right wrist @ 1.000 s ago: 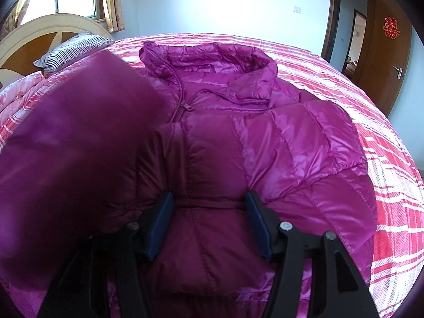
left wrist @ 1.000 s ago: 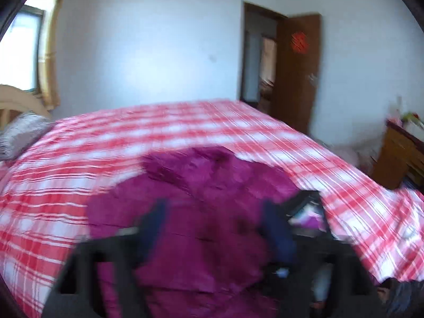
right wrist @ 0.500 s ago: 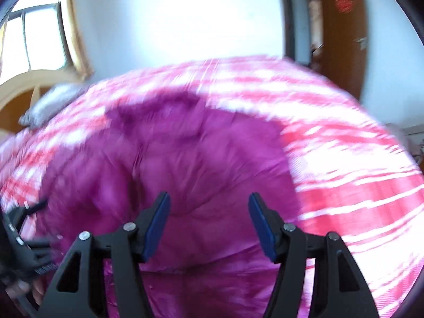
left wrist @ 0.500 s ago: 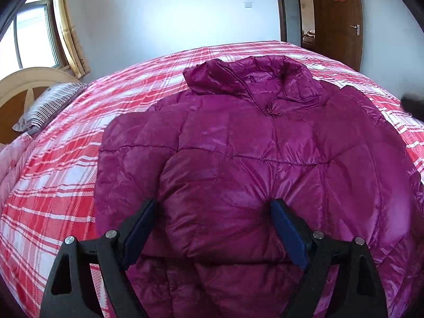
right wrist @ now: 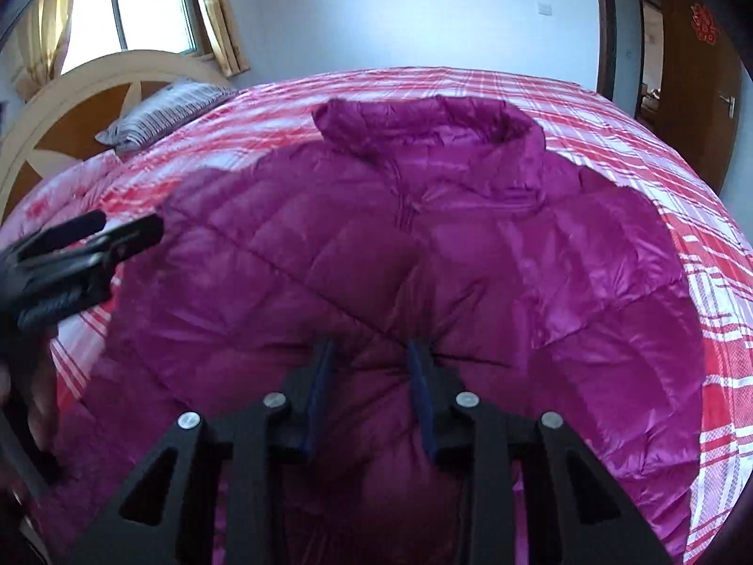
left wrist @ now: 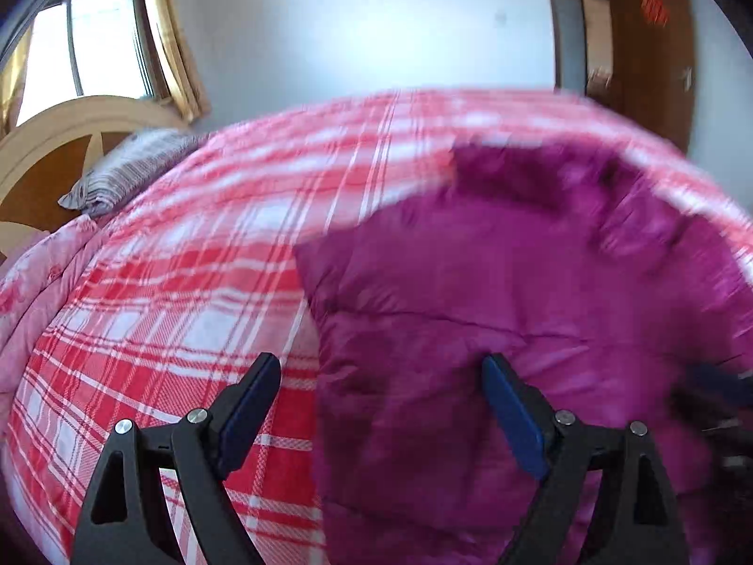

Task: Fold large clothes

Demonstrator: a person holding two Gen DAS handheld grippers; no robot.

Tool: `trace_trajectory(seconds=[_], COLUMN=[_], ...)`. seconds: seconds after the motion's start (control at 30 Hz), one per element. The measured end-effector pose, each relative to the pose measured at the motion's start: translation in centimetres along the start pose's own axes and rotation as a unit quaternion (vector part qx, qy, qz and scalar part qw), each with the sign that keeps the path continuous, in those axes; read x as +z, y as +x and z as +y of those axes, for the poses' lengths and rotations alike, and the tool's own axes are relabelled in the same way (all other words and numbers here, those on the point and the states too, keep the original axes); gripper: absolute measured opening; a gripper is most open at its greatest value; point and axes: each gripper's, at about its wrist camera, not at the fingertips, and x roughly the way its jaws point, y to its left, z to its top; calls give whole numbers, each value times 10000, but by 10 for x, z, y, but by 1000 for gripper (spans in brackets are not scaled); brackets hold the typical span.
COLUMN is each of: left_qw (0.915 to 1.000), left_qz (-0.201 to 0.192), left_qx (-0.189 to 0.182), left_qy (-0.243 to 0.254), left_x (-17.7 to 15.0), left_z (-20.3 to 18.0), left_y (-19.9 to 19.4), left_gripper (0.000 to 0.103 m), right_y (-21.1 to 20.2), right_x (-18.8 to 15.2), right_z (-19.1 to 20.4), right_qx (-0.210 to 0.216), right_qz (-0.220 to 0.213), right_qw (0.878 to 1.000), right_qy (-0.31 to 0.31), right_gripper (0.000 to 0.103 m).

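Right gripper (right wrist: 369,367) closing on a pinch of the puffy, slippery-looking down jacket (right wrist: 494,282) at its near hem, left gripper (left wrist: 376,405) wide open, empty, at the jacket's left edge.

One jacket (right wrist: 423,282), one pillow (right wrist: 164,113), two hand-held grippers (right wrist: 372,358).
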Motion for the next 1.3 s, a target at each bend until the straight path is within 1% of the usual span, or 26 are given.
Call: trace_trajectory(seconds=[0.07, 0.13, 0.2, 0.3, 0.37, 0.4, 0.43, 0.47, 0.53, 0.57, 0.63, 0.67, 0.7, 0.73, 0.77, 0.87, 0.93, 0.97, 1.03, 1.07, 1.1, 1.13, 1.17, 1.23, 1.3], left_qw=[9995, 9994, 9987, 9965, 9930, 9920, 9908, 9903, 9906, 9895, 9875, 9862, 9856, 9856, 9874, 9935, 9948, 9954, 9971, 9970, 9968, 9954, 9918, 9889, 9900], left_qz=[187, 274, 332, 466, 588, 589, 560, 477, 203, 32, -159, -281, -368, -442, -499, -532, -467, -402, -156, 47, 171, 418, 603, 641, 655], left_qx=[217, 139, 103, -120, -415, -485, -565, -547, -370, -288, -22, -2, -62, -130, -218, -540, -710, -718, -619, -594, -571, -633, -857, -967, -915], left_qy=[99, -156, -360, -686, -942, -1002, -1094, -1183, -1303, -1416, -1570, -1631, -1652, -1626, -1488, -844, -564, -492, -426, -502, -540, -580, -734, -923, -854], left_x=[-8, -13, -16, -21, -22, -23, -23, -24, -23, -21, -14, -8, -2, 4, 11, 25, 23, 21, 18, 13, 10, 6, 2, 1, 0], left_z=[2, 12, 21, 33, 42, 44, 48, 55, 66, 74, 84, 86, 86, 81, 69, 26, 2, -3, -8, -6, -6, -3, 2, 9, 6], left_y=[18, 24, 28, 35, 41, 39, 37, 31, 16, 5, -10, -19, -24, -31, -36, -35, -26, -21, -2, 13, 21, 34, 44, 47, 49], left_gripper=[89, 90, 93, 97, 97, 97, 97, 97, 97, 97, 97, 97, 97, 97, 97, 97, 97, 97, 97, 97, 97, 97, 97, 100, 101], right_y=[0, -1, 0, 4, 10, 15, 17, 17, 18, 18, 19, 19, 19, 19, 18, 18, 18, 18, 18, 18, 17, 17, 17, 18, 18], right_x=[-1, -3, -4, -3, -2, 0, 1, 1, 0, -1, -1, -2, -2, -2, -3, -3, -3, -4, -3, -3, -4, -4, -4, -4, -4], right_z=[0, 3, 7, 7, 7, 6, 4, 2, -2, -3, -2, 0, 1, 3, 4, 3, 2, 2, 2, 2, 2, 2, 2, 3, 4], right_qx=[11, 174, 300, 324, 329, 353, 391, 441, 534, 558, 537, 498, 461, 423, 392, 377, 394, 395, 392, 389, 388, 391, 393, 390, 376], right_qz=[-19, -61, -86, -32, 82, 165, 204, 219, 207, 198, 199, 199, 198, 195, 191, 170, 159, 154, 148, 147, 149, 149, 148, 155, 156], right_qw=[10000, 9998, 9994, 9994, 9994, 9992, 9990, 9988, 9983, 9982, 9983, 9985, 9987, 9989, 9990, 9991, 9991, 9991, 9991, 9991, 9991, 9991, 9991, 9991, 9992], right_qy=[-14, -81, -157, -151, -106, -78, -32, 21, 101, 124, 108, 76, 42, 9, -19, -34, -18, -18, -21, -22, -23, -22, -21, -25, -33], right_gripper=[35, 37, 37, 37, 37, 37, 37, 37, 37, 37, 37, 37, 37, 38, 38, 38, 38, 38, 38, 38, 38, 38, 38, 38, 38])
